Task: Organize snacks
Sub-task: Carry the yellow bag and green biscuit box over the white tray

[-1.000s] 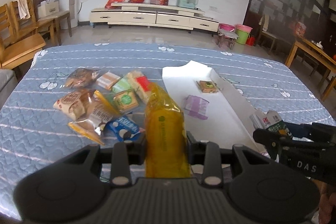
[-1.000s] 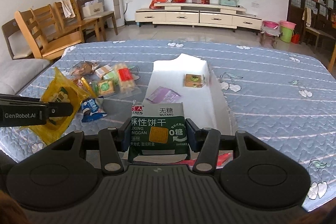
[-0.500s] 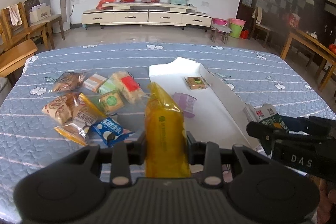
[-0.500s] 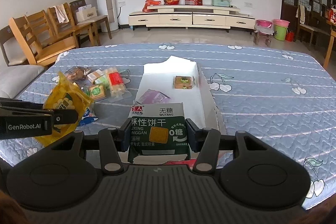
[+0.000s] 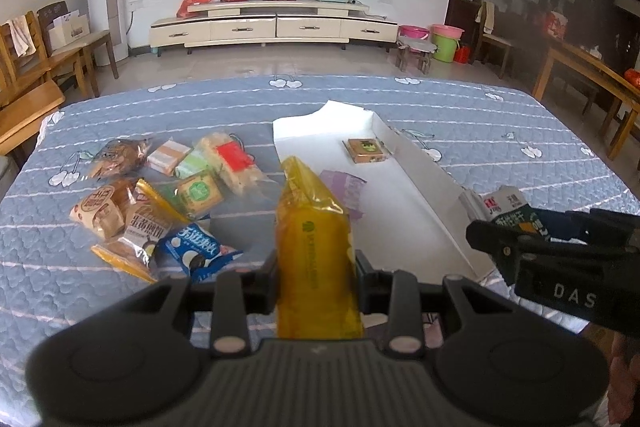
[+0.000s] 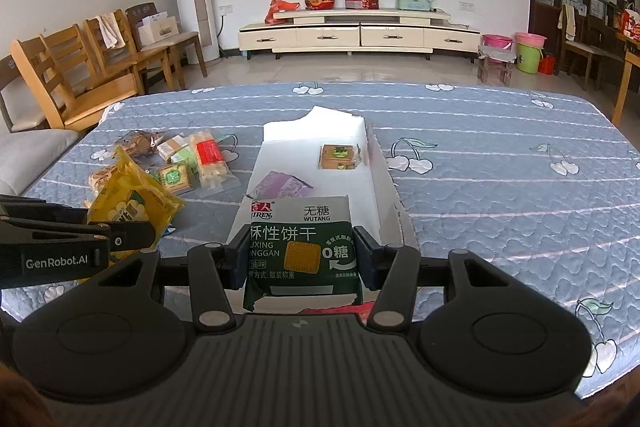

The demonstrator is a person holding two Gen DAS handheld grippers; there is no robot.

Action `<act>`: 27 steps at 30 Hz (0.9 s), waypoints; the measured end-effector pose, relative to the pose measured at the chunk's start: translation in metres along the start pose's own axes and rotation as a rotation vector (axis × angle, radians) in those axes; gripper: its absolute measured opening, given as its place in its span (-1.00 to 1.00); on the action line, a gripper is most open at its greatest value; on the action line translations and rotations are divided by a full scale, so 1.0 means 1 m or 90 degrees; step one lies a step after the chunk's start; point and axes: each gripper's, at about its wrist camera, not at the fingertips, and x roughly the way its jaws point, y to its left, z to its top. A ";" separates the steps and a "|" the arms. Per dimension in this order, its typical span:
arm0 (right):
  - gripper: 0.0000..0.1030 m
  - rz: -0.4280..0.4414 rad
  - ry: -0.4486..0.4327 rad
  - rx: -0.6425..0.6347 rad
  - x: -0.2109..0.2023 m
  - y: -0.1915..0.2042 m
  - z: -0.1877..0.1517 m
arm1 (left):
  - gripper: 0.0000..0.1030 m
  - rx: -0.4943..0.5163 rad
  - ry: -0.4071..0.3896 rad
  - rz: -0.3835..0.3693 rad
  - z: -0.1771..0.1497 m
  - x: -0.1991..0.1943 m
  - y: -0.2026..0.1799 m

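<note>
You are carrying two snacks toward the white box (image 6: 376, 163): your left gripper (image 5: 316, 267) is clamping the yellow packet (image 5: 314, 247), your right gripper (image 6: 300, 255) the green biscuit pack (image 6: 302, 247). Next, each needs lowering into the box's free floor and releasing. More snacks (image 5: 160, 203) are lying on the blue quilted table (image 6: 500, 195) in a living room.

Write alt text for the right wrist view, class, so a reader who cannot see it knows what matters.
The right gripper clamps a green and white biscuit packet above the near end of a white tray on a blue quilted table. The tray holds a small brown packet and a purple wrapper. At left, the left gripper holds a yellow packet near loose snacks.
</note>
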 end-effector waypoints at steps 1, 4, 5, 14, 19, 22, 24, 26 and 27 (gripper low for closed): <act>0.25 0.000 0.000 0.000 0.001 0.000 0.000 | -0.35 0.001 0.001 0.001 0.000 0.001 -0.001; 0.25 -0.001 0.000 0.001 0.001 0.000 0.000 | -0.35 0.004 0.004 -0.001 0.000 0.004 -0.003; 0.25 -0.002 0.000 0.002 0.002 0.000 0.000 | -0.35 0.005 0.005 -0.001 0.000 0.005 -0.004; 0.25 -0.006 0.006 0.007 0.010 -0.002 0.002 | -0.35 0.016 0.013 -0.005 0.002 0.014 -0.012; 0.24 -0.010 0.007 0.004 0.015 -0.001 0.005 | -0.35 0.024 0.017 -0.007 0.004 0.021 -0.018; 0.24 -0.013 0.008 0.001 0.019 -0.001 0.007 | -0.35 0.028 0.020 -0.009 0.005 0.025 -0.020; 0.24 -0.015 0.009 0.002 0.023 -0.003 0.009 | -0.35 0.030 0.022 -0.010 0.005 0.028 -0.023; 0.25 -0.017 0.010 0.003 0.026 -0.003 0.010 | -0.35 0.035 0.024 -0.010 0.005 0.031 -0.024; 0.24 -0.017 0.011 0.003 0.028 -0.004 0.010 | -0.35 0.037 0.026 -0.010 0.005 0.033 -0.025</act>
